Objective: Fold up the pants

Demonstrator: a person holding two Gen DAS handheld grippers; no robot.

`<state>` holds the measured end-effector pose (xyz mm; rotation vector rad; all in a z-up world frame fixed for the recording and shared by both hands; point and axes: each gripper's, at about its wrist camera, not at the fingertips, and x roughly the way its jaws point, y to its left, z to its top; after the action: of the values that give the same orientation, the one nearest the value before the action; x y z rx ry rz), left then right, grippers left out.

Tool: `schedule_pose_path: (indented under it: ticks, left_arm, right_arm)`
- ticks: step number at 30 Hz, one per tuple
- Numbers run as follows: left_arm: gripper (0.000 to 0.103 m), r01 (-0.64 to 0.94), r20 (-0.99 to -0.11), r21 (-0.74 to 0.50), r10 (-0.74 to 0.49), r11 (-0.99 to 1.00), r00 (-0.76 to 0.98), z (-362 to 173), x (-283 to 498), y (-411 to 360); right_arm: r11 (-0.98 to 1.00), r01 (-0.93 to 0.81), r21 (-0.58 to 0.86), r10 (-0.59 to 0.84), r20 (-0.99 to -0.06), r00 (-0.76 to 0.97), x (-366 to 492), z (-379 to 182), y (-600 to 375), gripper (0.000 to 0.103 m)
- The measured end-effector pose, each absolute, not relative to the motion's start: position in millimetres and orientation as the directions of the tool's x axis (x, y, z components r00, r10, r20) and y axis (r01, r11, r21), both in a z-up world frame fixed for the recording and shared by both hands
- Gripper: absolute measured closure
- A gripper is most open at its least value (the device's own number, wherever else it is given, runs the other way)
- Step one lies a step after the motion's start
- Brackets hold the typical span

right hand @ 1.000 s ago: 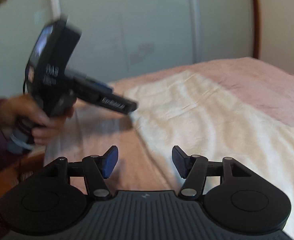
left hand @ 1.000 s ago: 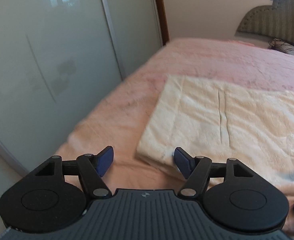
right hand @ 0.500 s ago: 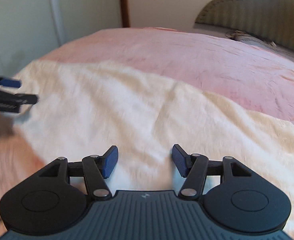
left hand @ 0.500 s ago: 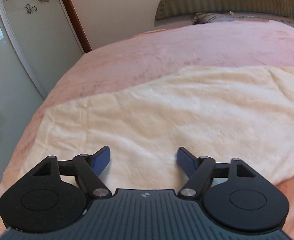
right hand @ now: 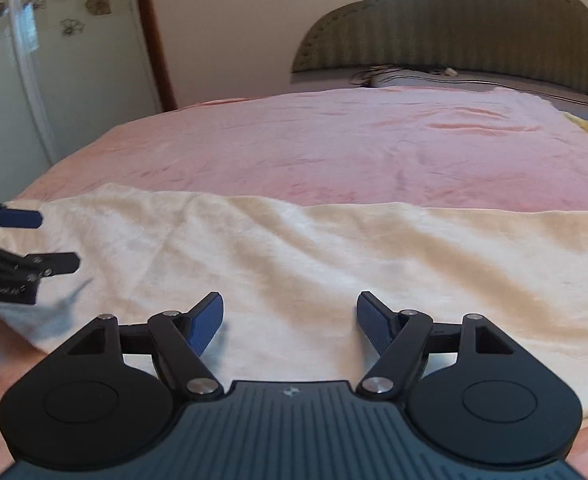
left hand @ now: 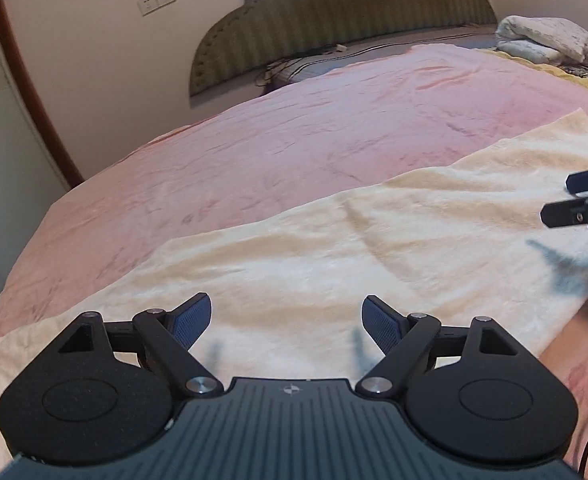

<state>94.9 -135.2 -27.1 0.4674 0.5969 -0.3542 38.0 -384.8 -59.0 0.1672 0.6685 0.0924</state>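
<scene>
Pants (left hand: 333,248), cream and fleecy, lie spread flat across the near part of the bed (left hand: 294,136), over its pink cover, with one long edge running along the near edge of the bed. Shallow creases cross the fabric. Left tool (left hand: 286,322): jaws spread, having just been opening, nothing between the pads; it hangs over the near edge of the pants without touching them. Right tool (right hand: 290,320): jaws likewise spread, having just been opening, nothing between them, positioned above the fabric further along the same near edge. Each tool shows in the other's view, at the frame edge, over the pants. A padded green headboard (right hand: 453,24) stands at the far end of the bed.
</scene>
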Motion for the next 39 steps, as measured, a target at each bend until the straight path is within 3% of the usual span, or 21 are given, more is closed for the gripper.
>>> schedule_pose_path:
  ticks: [3,4,6,9,13,16,19,23,26,29,34,39]
  left_arm:
    - [0.017,0.493,-0.62,0.334,-0.207,0.803,0.757,-38,95,-157]
    - [0.019,0.529,-0.644,0.336,-0.22,0.779,0.733,-45,96,-162]
    - [0.019,0.555,-0.649,0.33,-0.243,0.763,0.721,-51,90,-167]
    - [0.017,0.552,-0.629,0.309,-0.27,0.774,0.729,-48,91,-178]
    - [0.014,0.597,-0.667,0.265,-0.303,0.758,0.681,-52,99,-204]
    - [0.015,0.604,-0.669,0.291,-0.293,0.742,0.683,-59,93,-214]
    - [0.014,0.637,-0.643,0.27,-0.358,0.722,0.677,-54,84,-214]
    - [0.014,0.685,-0.67,0.277,-0.376,0.673,0.64,-67,81,-220]
    - [0.014,0.685,-0.66,0.266,-0.39,0.679,0.642,-70,81,-217]
    - [0.014,0.684,-0.68,0.21,-0.398,0.698,0.615,-70,87,-215]
    - [0.012,0.669,-0.712,0.115,-0.409,0.734,0.571,-70,97,-209]
    - [0.009,0.663,-0.702,0.144,-0.396,0.735,0.592,-70,93,-211]
  right_arm:
    - [0.993,0.043,0.106,0.039,-0.666,0.745,47,-68,-422,0.027]
    - [0.994,0.065,0.083,0.01,-0.688,0.726,48,-79,-435,0.021]
    - [0.992,0.077,0.1,0.011,-0.677,0.736,40,-81,-454,0.02]
    - [0.979,0.202,0.01,-0.149,-0.645,0.75,27,-72,-469,0.02]
    - [0.98,0.159,0.12,-0.042,-0.654,0.755,41,-77,-483,0.02]
    - [0.979,0.201,0.025,-0.133,-0.671,0.729,53,-83,-490,0.02]
    - [0.947,0.322,-0.02,-0.271,-0.591,0.76,32,-63,-495,0.02]
    - [0.881,0.358,0.31,-0.152,-0.531,0.834,-19,-57,-519,0.019]
    - [0.681,0.374,0.629,-0.049,-0.471,0.881,-64,-72,-546,0.018]
    - [0.467,0.276,0.84,0.125,-0.372,0.92,-87,-95,-553,0.018]
    - [0.435,0.221,0.873,0.307,-0.375,0.875,-64,-112,-528,0.018]
    - [0.49,0.227,0.842,0.295,-0.405,0.865,-36,-107,-527,0.019]
